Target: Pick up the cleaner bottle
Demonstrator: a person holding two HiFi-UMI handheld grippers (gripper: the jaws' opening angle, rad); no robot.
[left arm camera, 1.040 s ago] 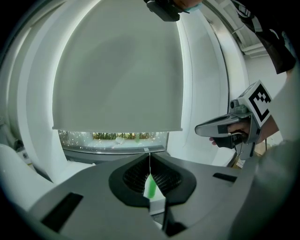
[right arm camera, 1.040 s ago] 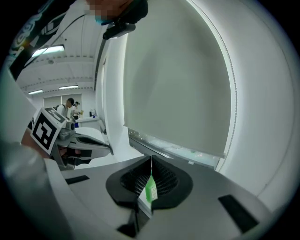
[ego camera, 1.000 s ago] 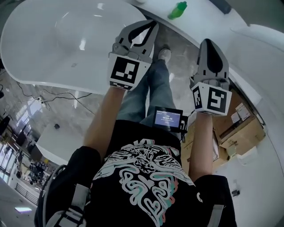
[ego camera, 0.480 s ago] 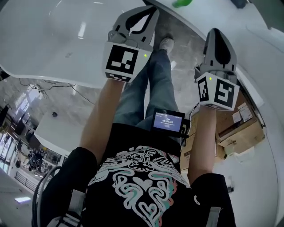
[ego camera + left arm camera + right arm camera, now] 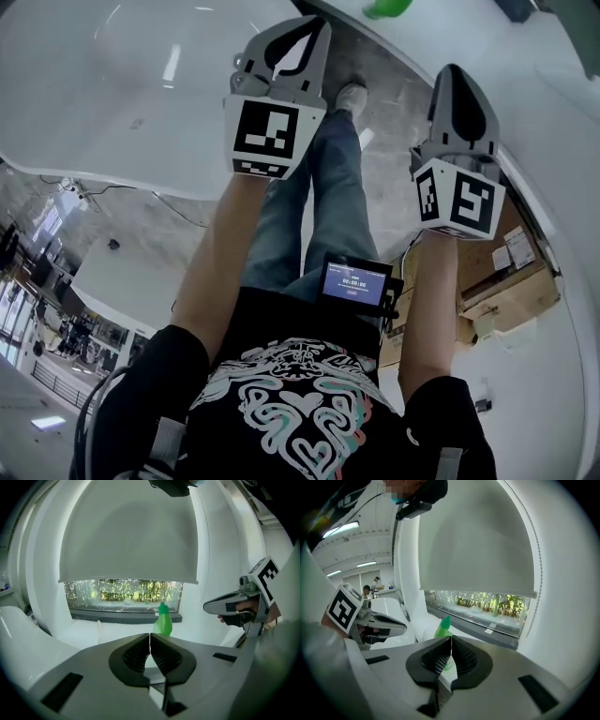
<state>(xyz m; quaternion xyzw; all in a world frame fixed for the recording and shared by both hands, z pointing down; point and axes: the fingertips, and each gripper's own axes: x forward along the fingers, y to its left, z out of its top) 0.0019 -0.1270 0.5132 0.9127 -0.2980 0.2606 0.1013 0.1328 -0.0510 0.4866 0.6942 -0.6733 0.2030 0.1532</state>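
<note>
Head view: the left gripper (image 5: 312, 26) and right gripper (image 5: 457, 73) reach forward. The green cleaner bottle (image 5: 387, 7) is cut off by the top edge, on the white ledge (image 5: 497, 52).

Left gripper view: the jaws are pressed together on nothing. The bottle (image 5: 162, 620) stands upright under the window (image 5: 122, 592), cap up.

Right gripper view: the jaws meet, empty. The bottle's long axis is vertical and its base is hidden.

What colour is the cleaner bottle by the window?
Green. The cleaner bottle shows best in the left gripper view, standing in front of the window.
</note>
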